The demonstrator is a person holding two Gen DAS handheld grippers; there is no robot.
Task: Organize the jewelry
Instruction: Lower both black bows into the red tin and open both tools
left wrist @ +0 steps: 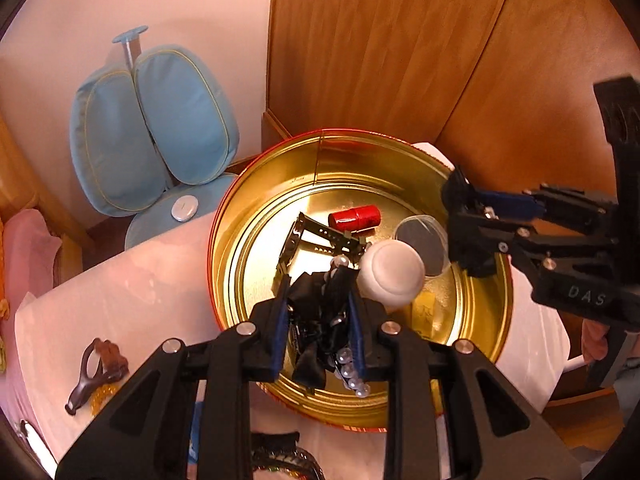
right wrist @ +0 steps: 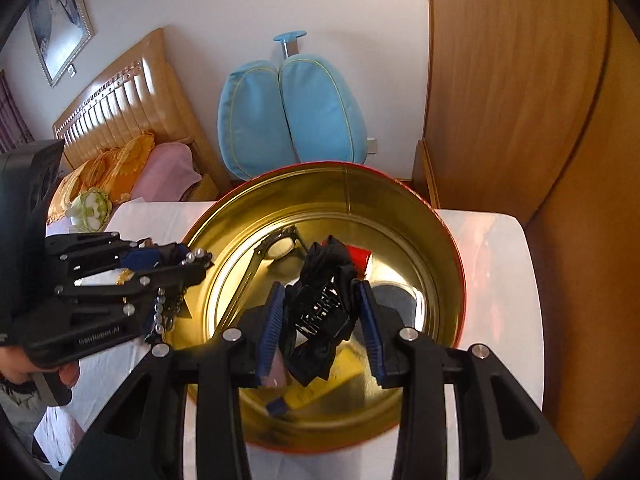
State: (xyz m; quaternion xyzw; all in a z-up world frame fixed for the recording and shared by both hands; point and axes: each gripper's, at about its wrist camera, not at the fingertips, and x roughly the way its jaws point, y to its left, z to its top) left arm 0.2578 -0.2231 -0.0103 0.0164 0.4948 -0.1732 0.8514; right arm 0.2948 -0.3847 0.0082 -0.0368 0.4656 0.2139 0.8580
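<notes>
A round gold tin (left wrist: 256, 200) with a red outside stands on the white-covered table (left wrist: 132, 292). My left gripper (left wrist: 320, 324) hovers over the tin's near side, shut on a black bow strung with pearl beads (left wrist: 316, 304). The right gripper (right wrist: 324, 316) hangs above the tin (right wrist: 452, 248), shut on a black claw clip wrapped in black fabric (right wrist: 324, 304). In the left wrist view the right gripper (left wrist: 460, 220) shows at the tin's right rim. The right wrist view shows the left gripper (right wrist: 200, 264) at the tin's left rim, pearls (right wrist: 160, 308) dangling.
In the tin lie a red cylinder (left wrist: 354, 218), a black clip (left wrist: 316, 240), a white round box (left wrist: 392, 272), a clear lid (left wrist: 424, 244). A brown hair clip (left wrist: 100, 364) and amber beads (left wrist: 102, 394) lie on the table. Blue chair (left wrist: 152, 128) and wooden wardrobe (left wrist: 380, 40) stand behind.
</notes>
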